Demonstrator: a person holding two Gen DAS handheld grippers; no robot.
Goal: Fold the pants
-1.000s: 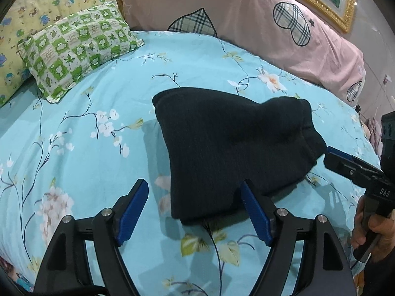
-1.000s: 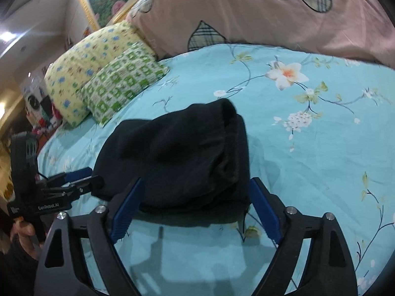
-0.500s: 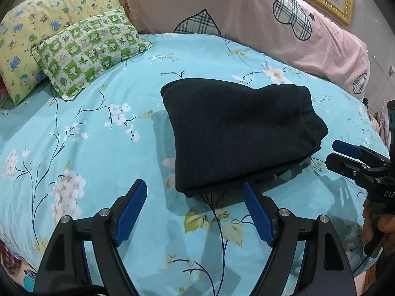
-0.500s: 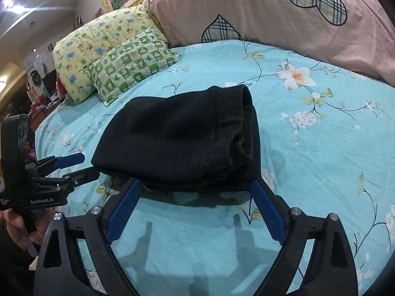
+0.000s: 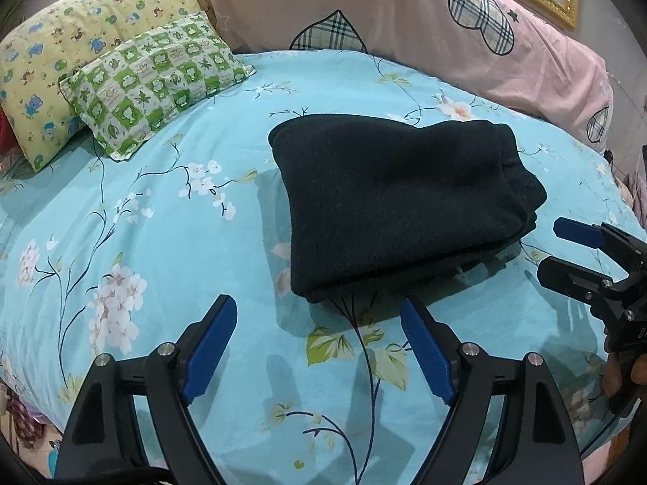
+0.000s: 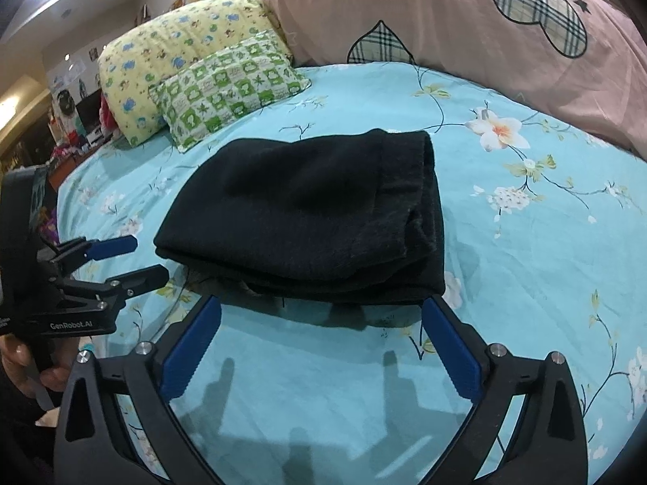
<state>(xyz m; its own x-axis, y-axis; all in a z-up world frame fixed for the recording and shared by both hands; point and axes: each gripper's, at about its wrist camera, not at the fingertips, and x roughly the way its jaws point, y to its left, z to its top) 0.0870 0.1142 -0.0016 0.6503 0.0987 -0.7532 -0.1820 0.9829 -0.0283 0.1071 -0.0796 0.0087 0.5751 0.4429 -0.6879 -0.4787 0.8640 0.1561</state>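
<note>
On the turquoise flowered bedspread (image 5: 170,250), near its middle, the black pants (image 5: 396,206) lie as a compact folded stack, well clear of the green checked pillow (image 5: 161,81) and the pink bolster (image 5: 404,20) behind. My left gripper (image 5: 319,323) hovers just short of the stack's near edge with nothing between its blue pads (image 5: 210,343); its jaws have just been opening and now stand wide apart. My right gripper (image 6: 321,323) does the same at the other near corner, jaws just opened and empty, pads off the cloth. I read this as the release after the last fold, so the folding looks done or nearly so. From the right wrist view the layers on the right side seem a little uneven, though the dark fabric hides the edges and I cannot be sure. If a next move is needed, it calls for squaring that loose edge gently, without dragging the whole stack.
</note>
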